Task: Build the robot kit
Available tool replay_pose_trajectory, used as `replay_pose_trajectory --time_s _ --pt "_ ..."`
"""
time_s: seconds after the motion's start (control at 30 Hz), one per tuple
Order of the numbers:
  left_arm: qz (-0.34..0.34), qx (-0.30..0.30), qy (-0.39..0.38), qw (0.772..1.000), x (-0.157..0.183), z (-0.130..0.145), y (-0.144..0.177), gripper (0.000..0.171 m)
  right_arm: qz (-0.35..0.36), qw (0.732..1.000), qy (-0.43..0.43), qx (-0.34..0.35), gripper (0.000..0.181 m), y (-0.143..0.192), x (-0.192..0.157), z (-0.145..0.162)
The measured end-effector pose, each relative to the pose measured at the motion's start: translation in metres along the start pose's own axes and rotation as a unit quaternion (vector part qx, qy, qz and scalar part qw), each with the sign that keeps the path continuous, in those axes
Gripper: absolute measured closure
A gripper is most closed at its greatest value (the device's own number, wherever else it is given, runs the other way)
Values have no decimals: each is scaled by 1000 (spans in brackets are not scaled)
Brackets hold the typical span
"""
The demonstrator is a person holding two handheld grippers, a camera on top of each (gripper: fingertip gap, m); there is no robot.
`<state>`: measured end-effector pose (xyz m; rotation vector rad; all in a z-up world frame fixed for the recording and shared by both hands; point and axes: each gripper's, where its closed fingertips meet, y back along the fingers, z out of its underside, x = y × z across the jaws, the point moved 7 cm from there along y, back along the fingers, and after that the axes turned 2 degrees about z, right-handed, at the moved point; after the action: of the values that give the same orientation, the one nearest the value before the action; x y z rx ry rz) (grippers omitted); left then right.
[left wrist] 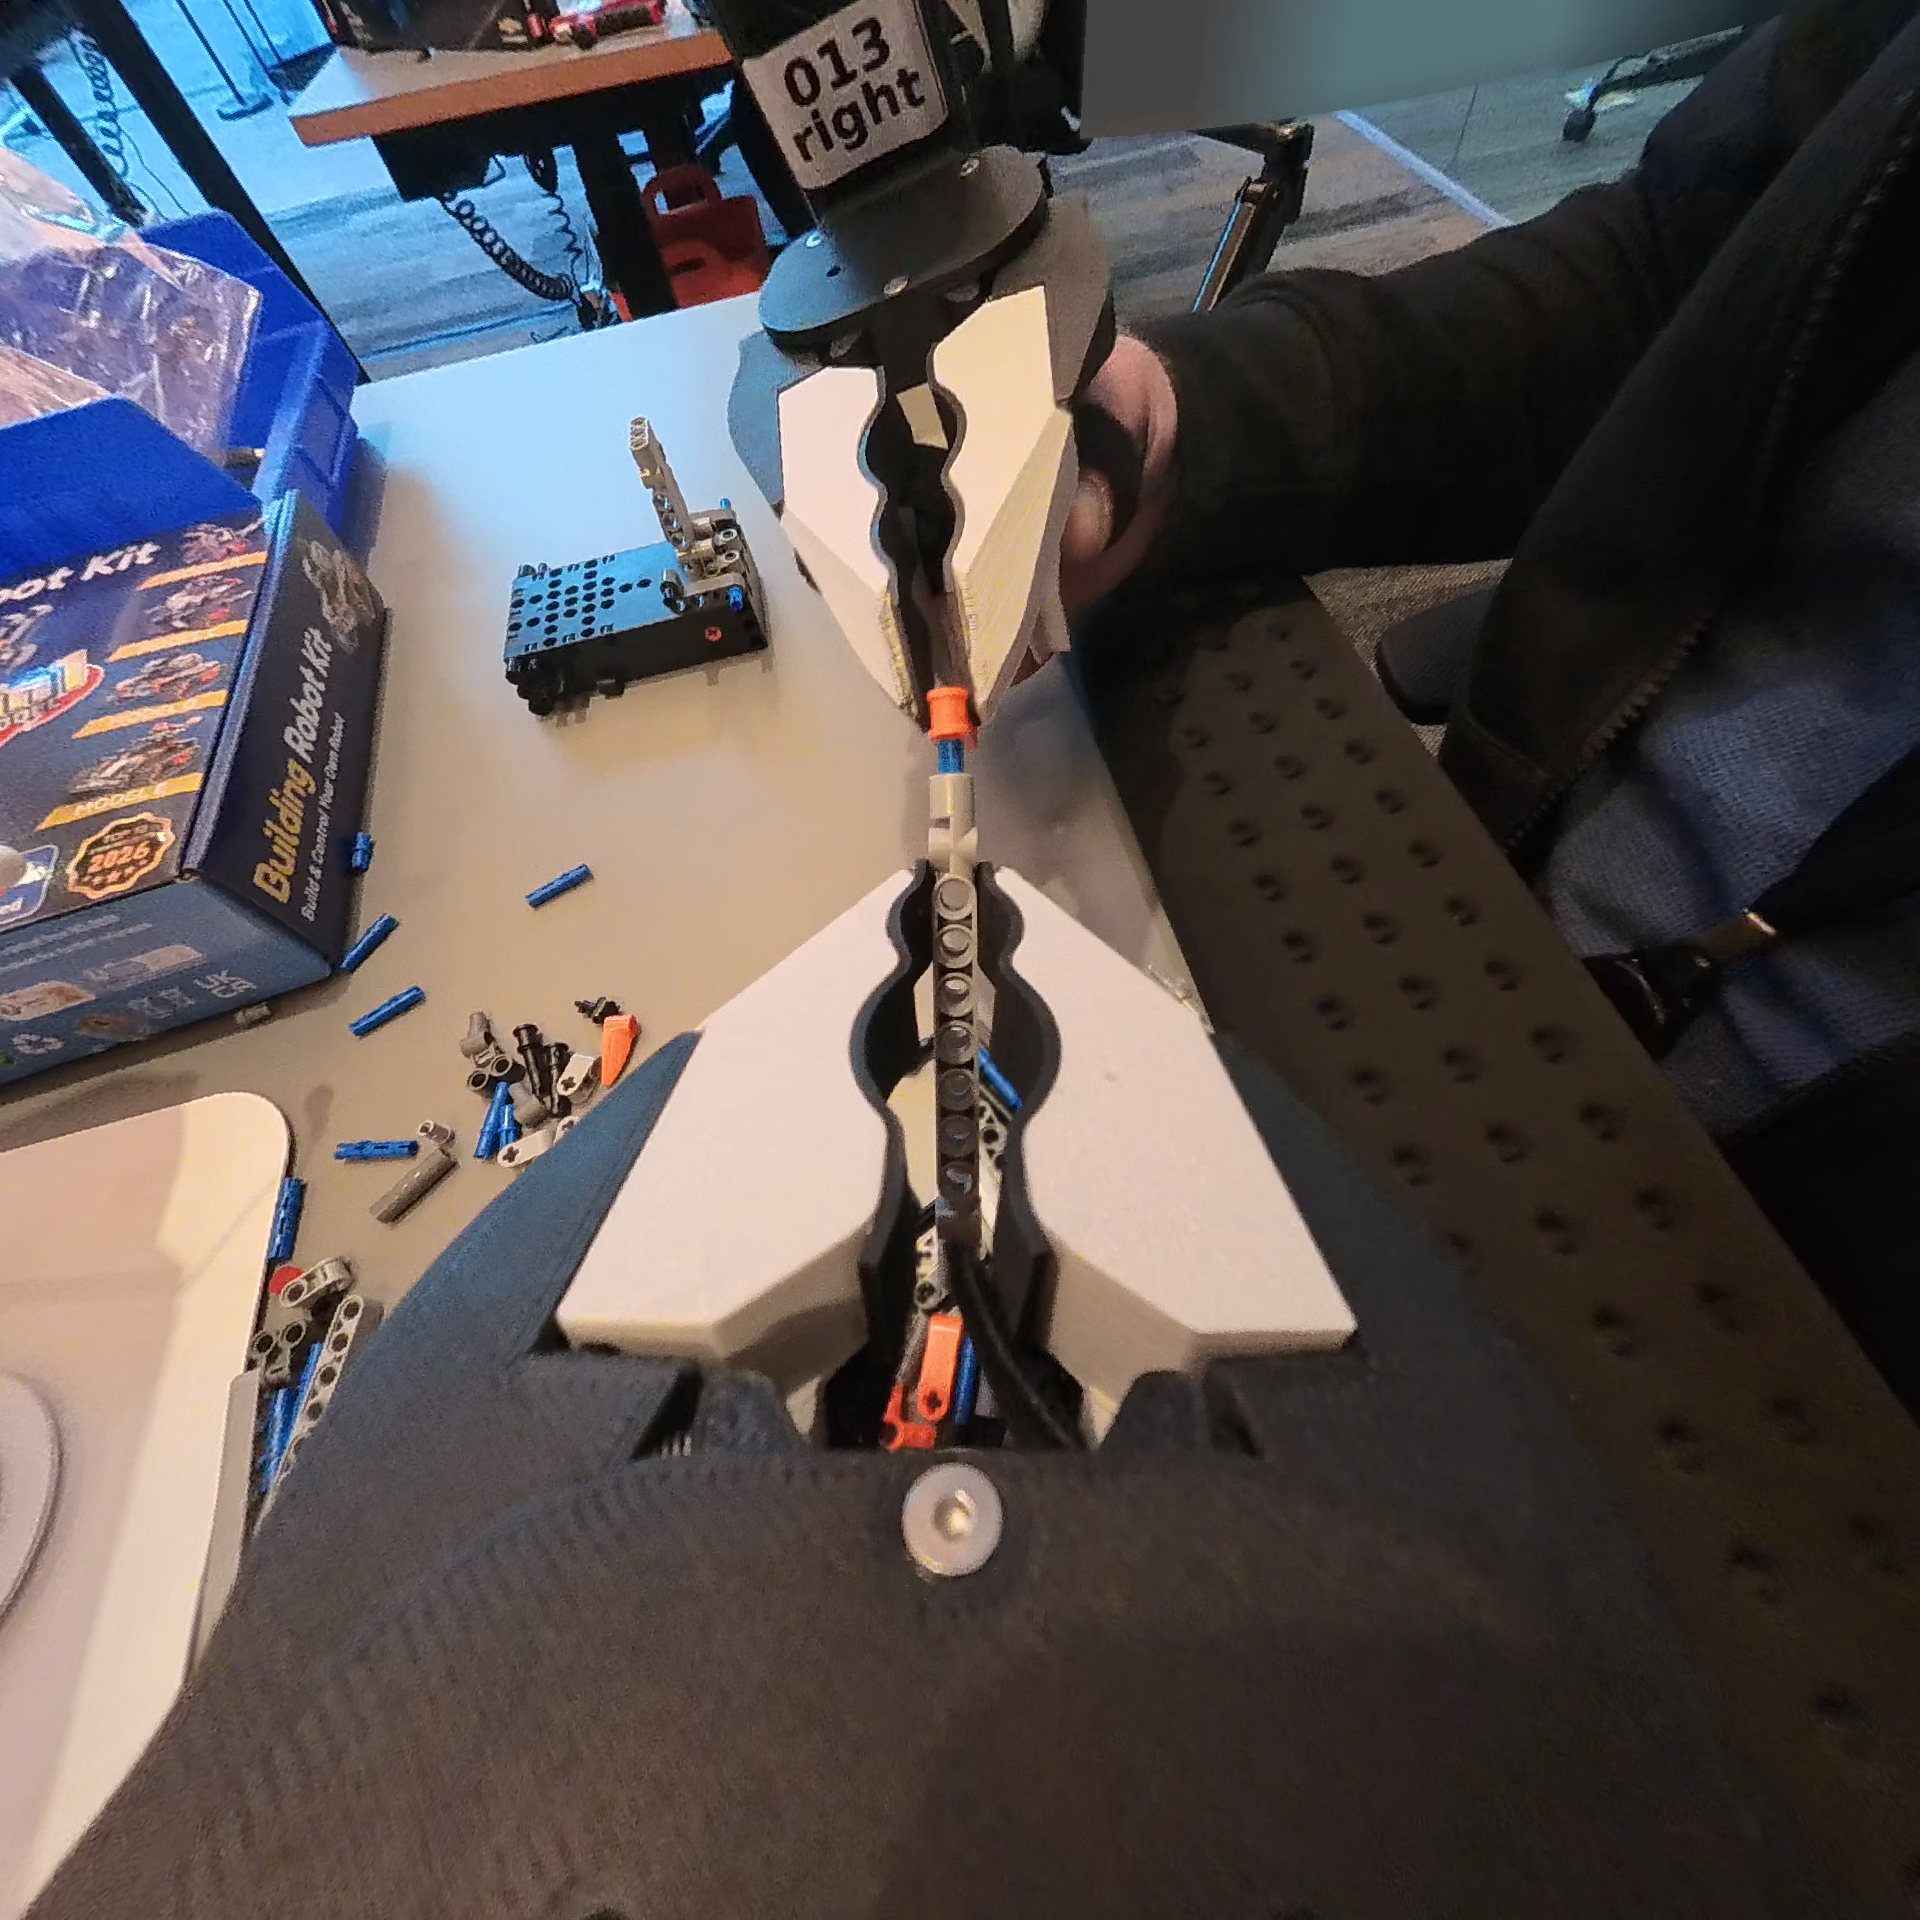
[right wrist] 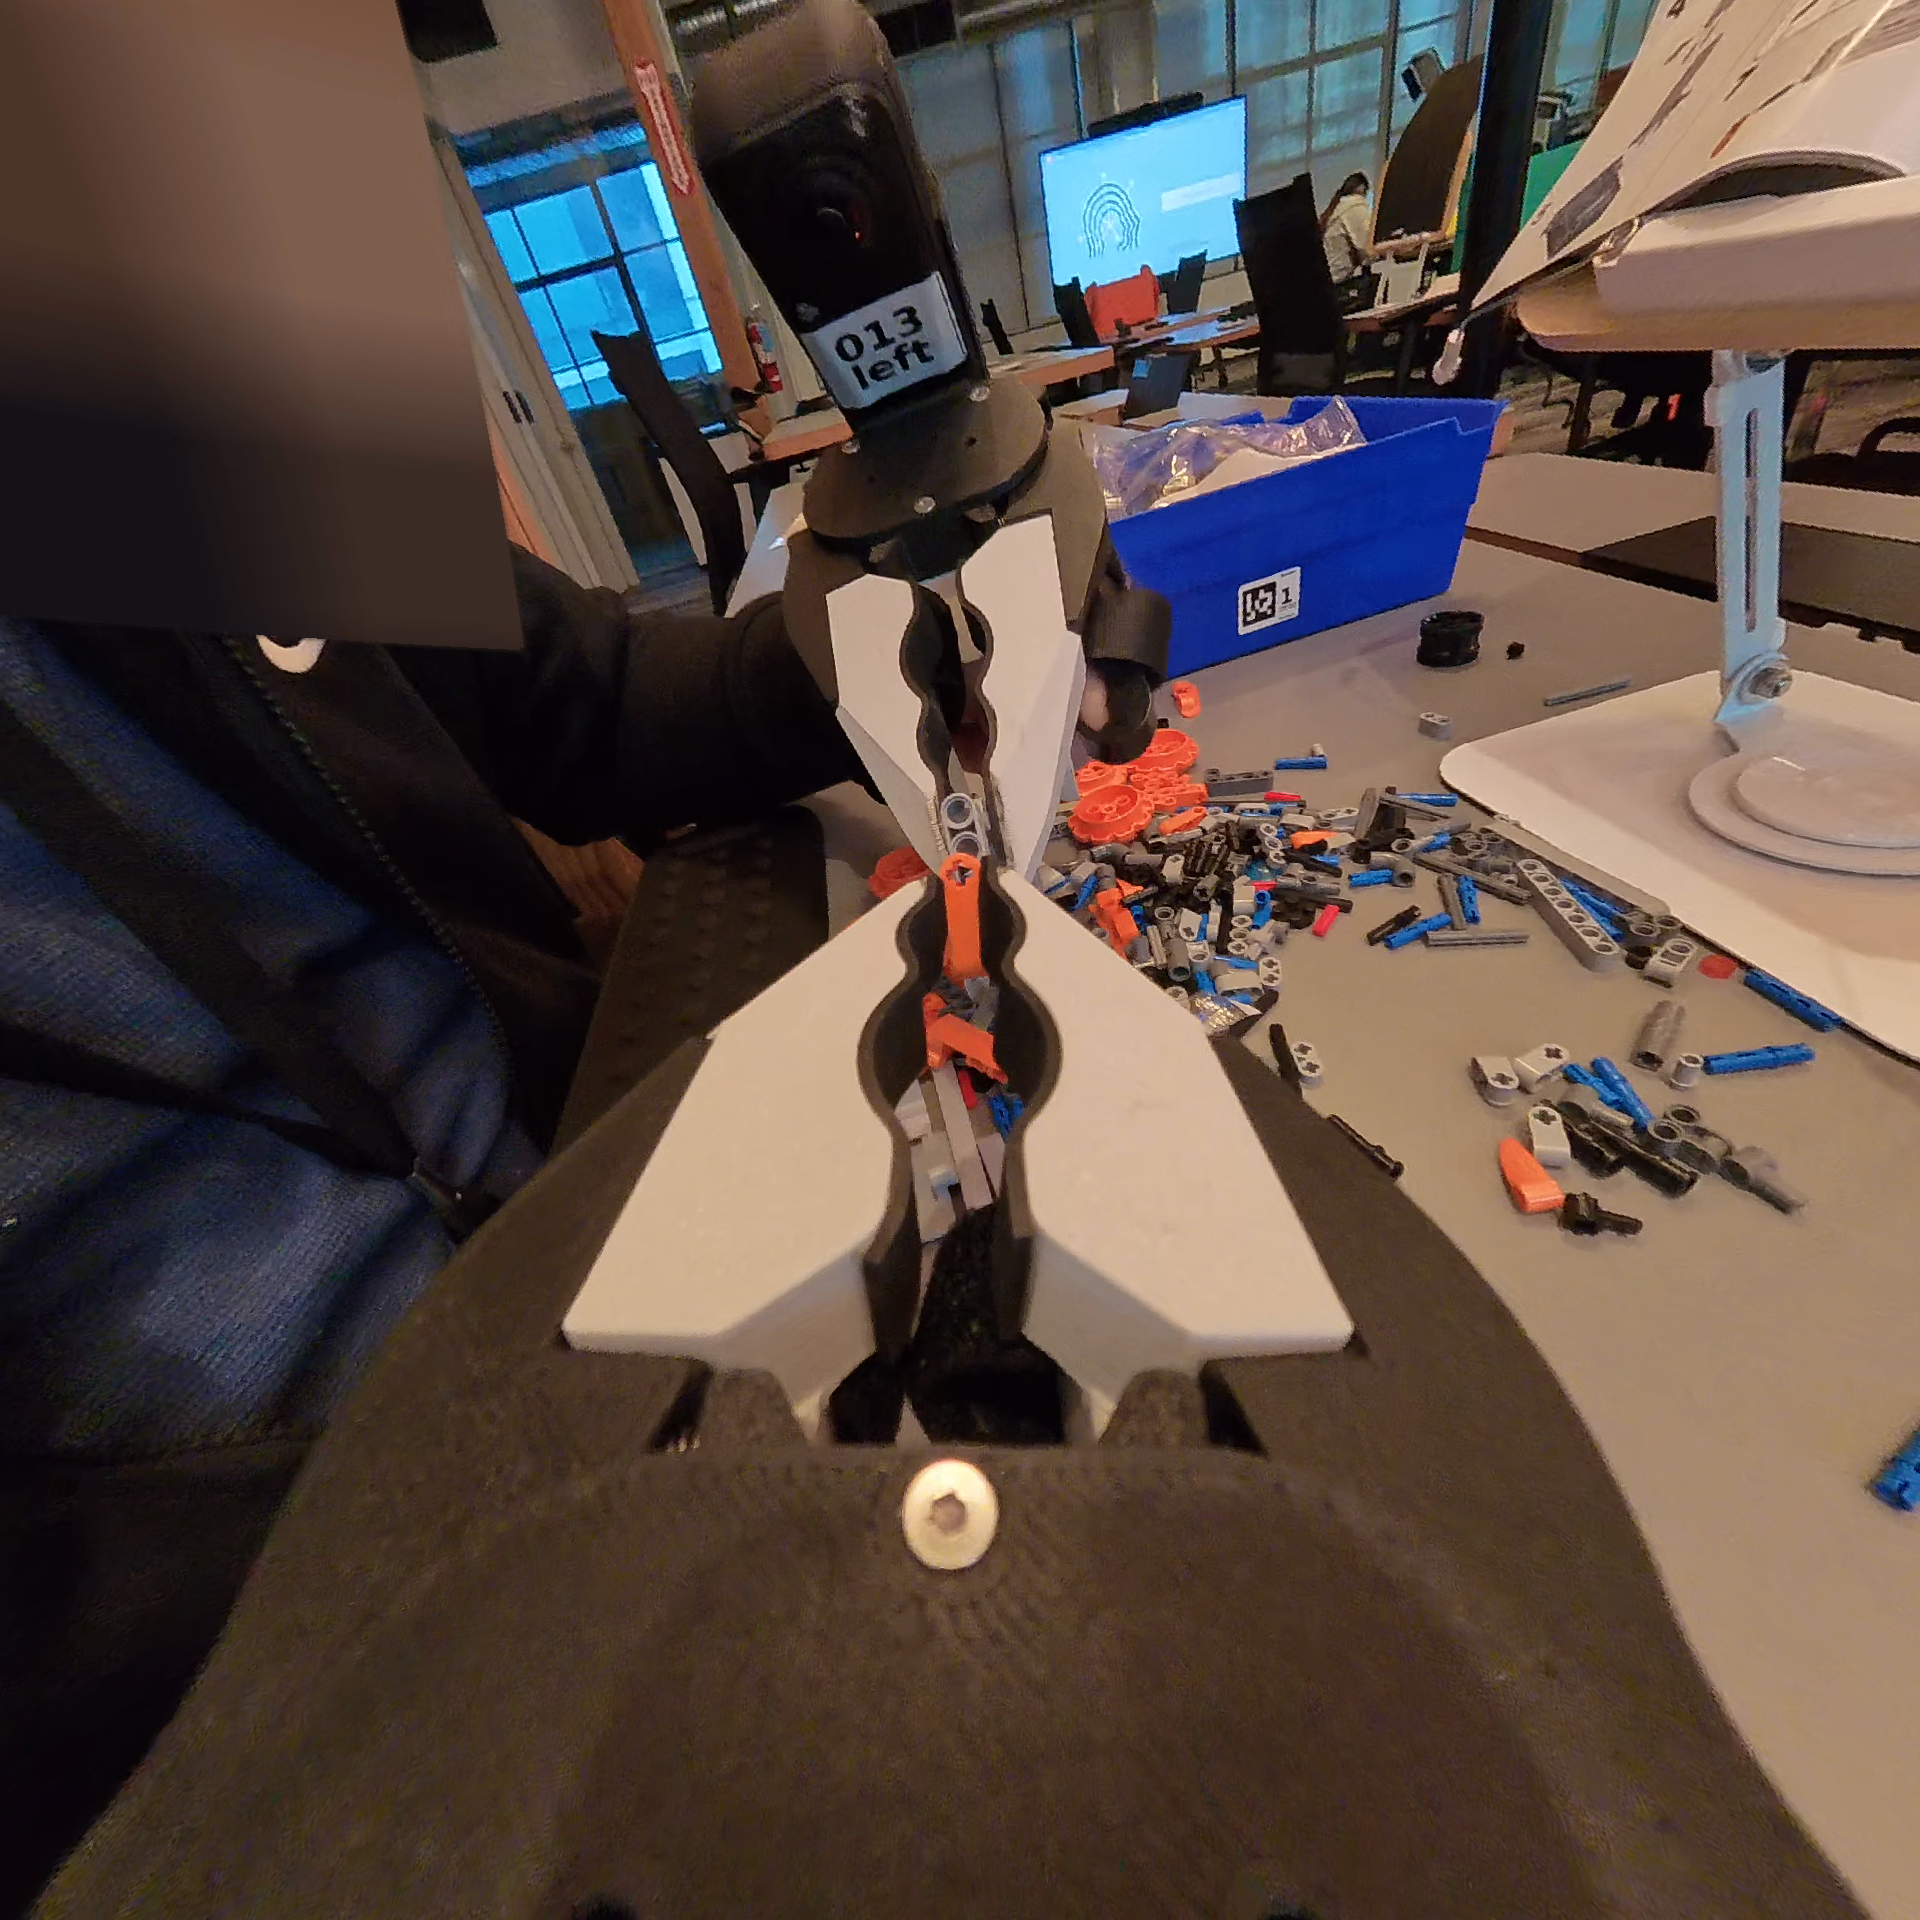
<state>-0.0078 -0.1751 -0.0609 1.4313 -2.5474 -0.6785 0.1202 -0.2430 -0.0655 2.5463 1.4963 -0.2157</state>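
In the left wrist view my left gripper [left wrist: 954, 878] is shut on a dark grey holed beam [left wrist: 954, 997] with a light grey connector [left wrist: 951, 821] at its far end. A blue pin [left wrist: 948, 756] joins the connector to an orange piece [left wrist: 948, 712], on which the right gripper [left wrist: 940, 675] is shut. The two grippers face each other tip to tip above the table edge. In the right wrist view my right gripper [right wrist: 964, 883] is shut on the orange piece [right wrist: 961, 925]. The left gripper [right wrist: 971, 831] holds the grey beam end [right wrist: 964, 816] just beyond it.
A black holed block with a grey upright beam [left wrist: 634, 613] stands on the grey table [left wrist: 644, 831]. A blue kit box [left wrist: 156, 779], a blue bin [right wrist: 1299, 520], loose small parts [right wrist: 1299, 883] and a white stand with a booklet [right wrist: 1714, 810] surround it. A black perforated mat [left wrist: 1403, 935] lies by the person's dark sleeve. The grippers are tip to tip, or close to it.
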Motion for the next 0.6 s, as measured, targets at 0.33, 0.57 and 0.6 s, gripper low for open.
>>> replay_pose_trajectory --time_s 0.33,0.57,0.6 --pt "19 33 10 999 2 -10 2 166 -2 1000 20 21 176 4 -4 -5" --pt "15 28 14 999 1 -7 -1 166 -4 999 26 22 176 6 -7 -5" --pt "16 28 13 999 2 -7 -1 166 0 999 30 20 176 6 -6 -5"
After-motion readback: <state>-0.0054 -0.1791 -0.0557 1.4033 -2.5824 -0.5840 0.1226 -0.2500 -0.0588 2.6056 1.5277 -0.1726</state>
